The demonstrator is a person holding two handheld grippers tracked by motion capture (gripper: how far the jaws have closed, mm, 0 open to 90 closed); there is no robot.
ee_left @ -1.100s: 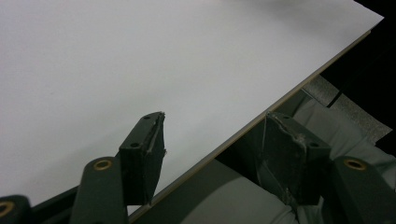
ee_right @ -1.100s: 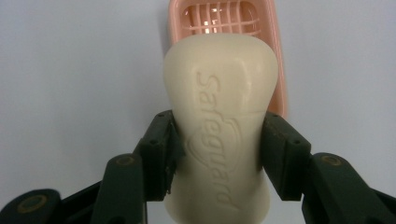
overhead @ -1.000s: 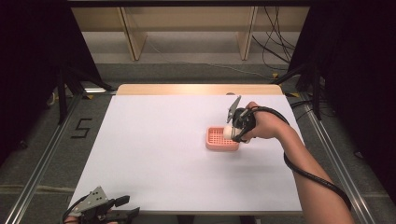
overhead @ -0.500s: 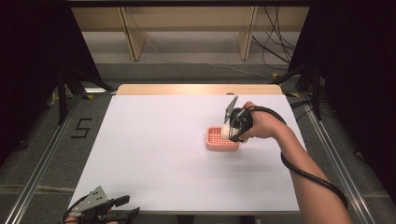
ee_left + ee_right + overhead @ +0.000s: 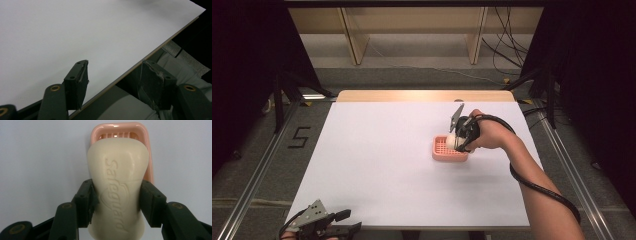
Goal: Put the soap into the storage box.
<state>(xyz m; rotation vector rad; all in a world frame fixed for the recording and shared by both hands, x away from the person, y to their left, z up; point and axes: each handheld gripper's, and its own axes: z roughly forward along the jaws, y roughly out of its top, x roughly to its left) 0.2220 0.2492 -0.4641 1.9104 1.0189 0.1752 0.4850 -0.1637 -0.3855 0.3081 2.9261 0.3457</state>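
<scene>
Left gripper (image 5: 343, 222) sits at the near left corner of the table (image 5: 377, 165), partly cut off by the bottom edge of the high view, with its grey plate on top. Its own view (image 5: 113, 75) shows what the high view cannot: the jaws stand well apart with nothing between them, one over the white surface and the other past the table edge (image 5: 160, 47), above grey fabric.

Right of centre, toward the right edge of the table, a pink soap dish (image 5: 443, 149) lies flat on the surface. The right gripper (image 5: 456, 141) is at the dish's right end, held by the person's right hand (image 5: 490, 135). In the high view the soap bar (image 5: 451, 138) is a small pale patch, mostly hidden by the gripper. The right gripper view (image 5: 116, 195) shows the jaws clamped on the two long sides of the cream soap bar (image 5: 117, 182), embossed lettering facing the camera. The bar covers most of the soap dish (image 5: 147, 147); the far rim and a strip of slats show beyond it. Whether the bar touches the dish cannot be told.

The table surface is plain white with a wooden strip along its far edge. Grey floor, metal rails, a painted figure 5 (image 5: 299, 137), wooden shelving and loose cables surround it; both sides of the room are dark.
</scene>
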